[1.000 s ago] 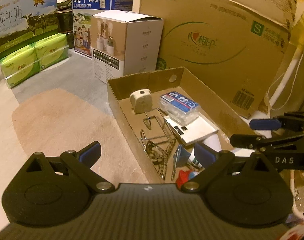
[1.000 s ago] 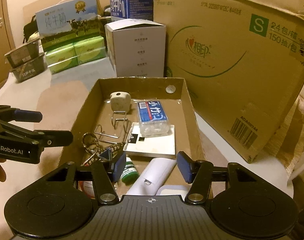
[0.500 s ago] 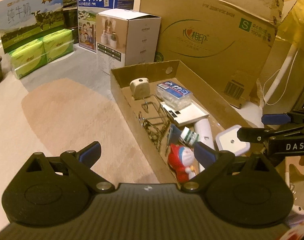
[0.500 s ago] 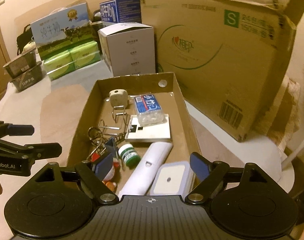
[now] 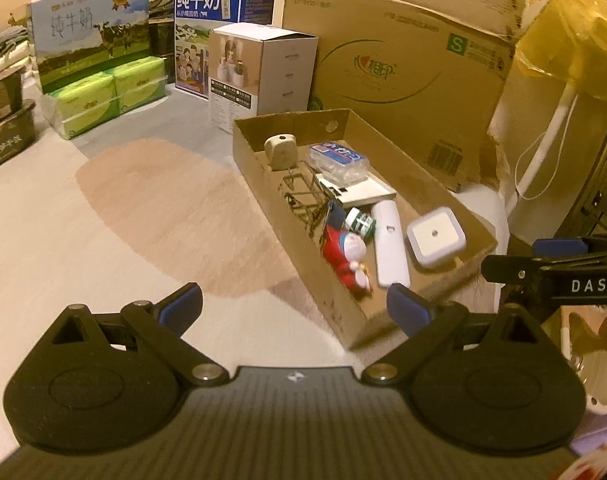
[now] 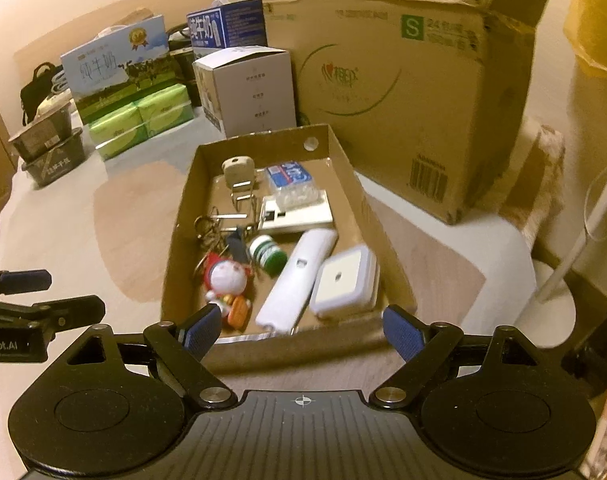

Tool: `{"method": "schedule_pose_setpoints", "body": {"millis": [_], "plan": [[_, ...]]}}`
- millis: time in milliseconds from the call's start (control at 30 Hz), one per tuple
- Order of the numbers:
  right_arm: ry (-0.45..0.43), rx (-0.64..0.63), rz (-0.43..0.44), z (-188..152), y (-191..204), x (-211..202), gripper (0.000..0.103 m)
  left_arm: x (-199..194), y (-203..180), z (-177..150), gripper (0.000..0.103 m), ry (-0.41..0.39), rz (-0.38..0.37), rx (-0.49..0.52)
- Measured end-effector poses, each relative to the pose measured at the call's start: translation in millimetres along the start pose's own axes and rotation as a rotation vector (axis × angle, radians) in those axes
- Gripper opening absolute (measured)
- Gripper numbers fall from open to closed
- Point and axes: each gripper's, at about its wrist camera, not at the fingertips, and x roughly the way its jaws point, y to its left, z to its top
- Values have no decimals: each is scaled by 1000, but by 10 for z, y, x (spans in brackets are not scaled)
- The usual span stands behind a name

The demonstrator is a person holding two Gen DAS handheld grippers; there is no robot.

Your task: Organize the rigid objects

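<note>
A shallow cardboard tray [image 6: 183,224] [image 5: 443,184] lies on the table and holds several small items: a red and white Doraemon toy [image 6: 225,276] [image 5: 349,252], a green-capped bottle [image 6: 268,253], a white remote-like stick [image 6: 299,276] [image 5: 389,246], a square white lidded box [image 6: 343,280] [image 5: 435,236], a flat white box [image 6: 299,214], a blue-labelled clear case [image 6: 291,180] [image 5: 337,158], a beige cube [image 6: 238,168], metal wire pieces [image 6: 219,226]. My left gripper [image 5: 295,308] is open and empty, left of the tray's near end. My right gripper [image 6: 301,330] is open and empty, just before the tray's near wall.
A large brown carton [image 6: 403,92] stands behind the tray on the right. A white box [image 6: 249,88], a blue milk box [image 6: 227,26], green tissue packs [image 6: 143,122] and dark trays [image 6: 51,148] line the back. A white stand [image 5: 543,140] is at the right.
Both grippers have pulled back and up from the tray, so the whole tray and its near-end items now show. The right gripper has opened wider. Nothing was picked up.
</note>
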Motion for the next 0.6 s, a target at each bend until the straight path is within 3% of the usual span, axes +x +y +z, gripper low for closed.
{"method": "schedule_pose_setpoints", "body": {"millis": [600], "plan": [[29,16,58,-462,219,-342,87,-487,85,-606,98,61,7,-112]]}}
